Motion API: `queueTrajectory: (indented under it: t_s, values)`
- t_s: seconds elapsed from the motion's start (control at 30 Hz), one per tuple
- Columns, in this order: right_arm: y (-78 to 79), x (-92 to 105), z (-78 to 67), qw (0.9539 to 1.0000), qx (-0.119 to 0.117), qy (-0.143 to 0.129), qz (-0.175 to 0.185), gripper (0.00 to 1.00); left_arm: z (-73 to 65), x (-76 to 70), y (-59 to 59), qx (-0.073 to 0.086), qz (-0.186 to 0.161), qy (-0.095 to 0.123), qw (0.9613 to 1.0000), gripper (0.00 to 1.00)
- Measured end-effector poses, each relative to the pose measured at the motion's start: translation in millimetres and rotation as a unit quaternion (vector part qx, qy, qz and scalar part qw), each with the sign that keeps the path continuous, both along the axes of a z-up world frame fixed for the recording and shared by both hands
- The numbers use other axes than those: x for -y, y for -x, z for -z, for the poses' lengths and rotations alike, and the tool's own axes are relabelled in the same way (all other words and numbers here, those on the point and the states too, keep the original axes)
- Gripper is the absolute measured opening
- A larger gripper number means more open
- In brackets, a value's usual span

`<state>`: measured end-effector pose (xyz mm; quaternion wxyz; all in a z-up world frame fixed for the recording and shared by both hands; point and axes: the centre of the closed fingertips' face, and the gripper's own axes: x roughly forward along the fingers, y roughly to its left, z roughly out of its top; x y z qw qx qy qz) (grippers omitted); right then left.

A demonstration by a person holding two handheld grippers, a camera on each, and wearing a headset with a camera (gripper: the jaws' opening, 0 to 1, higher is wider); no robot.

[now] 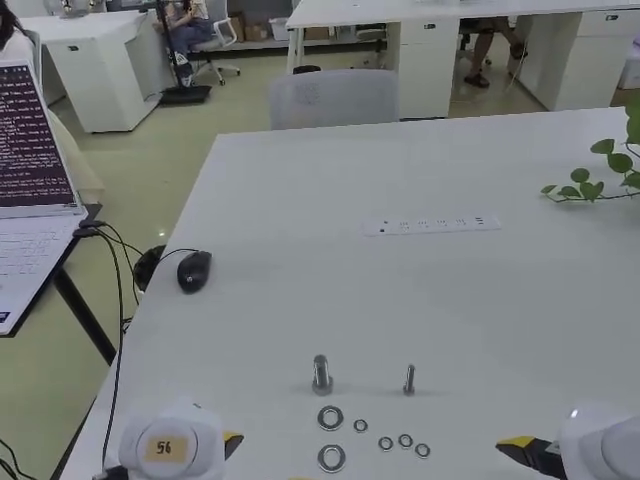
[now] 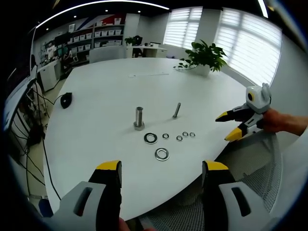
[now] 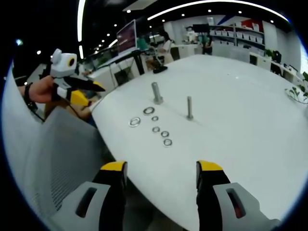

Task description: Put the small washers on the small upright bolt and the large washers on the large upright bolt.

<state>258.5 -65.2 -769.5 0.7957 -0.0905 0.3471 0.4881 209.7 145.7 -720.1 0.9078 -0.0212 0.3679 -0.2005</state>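
Small washers point(image 1: 405, 440) and large washers point(image 1: 330, 418), flat on the bench point(image 1: 450, 300), look light, stiff, slippery, so nip each by its rim; left tongs point(image 2: 162, 166) and right tongs point(image 3: 162, 166) gape empty.

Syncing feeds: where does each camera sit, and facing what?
Head view: on the headset, looking down at large bolt, small bolt; left tool, right tool at bottom.
Left gripper view: on left tool, facing plant; own jaws below.
Right gripper view: on right tool, facing the left hand; own jaws below.
All share both bolts.
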Motion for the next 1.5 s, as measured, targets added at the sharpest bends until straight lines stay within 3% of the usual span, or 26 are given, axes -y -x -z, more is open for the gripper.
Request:
queueTrajectory:
  t_s: [0.67,1.0,1.33,1.5]
  values:
    - [-12.7,-3.0,-5.2,1.0,0.006,0.001,-0.005,0.57,-4.2,1.6,-3.6,0.002,0.004,0.001,1.0,0.68]
    - [-32.1,-5.0,1.3,0.9988,0.006,0.034,-0.034,0.49,-4.2,5.5,-5.6,0.0,0.004,0.001,1.0,0.67]
    - [-56.2,-17.0,8.8,0.9938,0.01,0.063,-0.092,0.35,-4.1,8.0,-10.9,0.002,-0.004,0.003,1.0,0.66]
    - [-56.2,-34.1,19.7,0.9865,0.007,0.073,-0.146,0.28,-0.4,11.7,-9.9,-0.003,0.0,0.003,1.0,0.66]
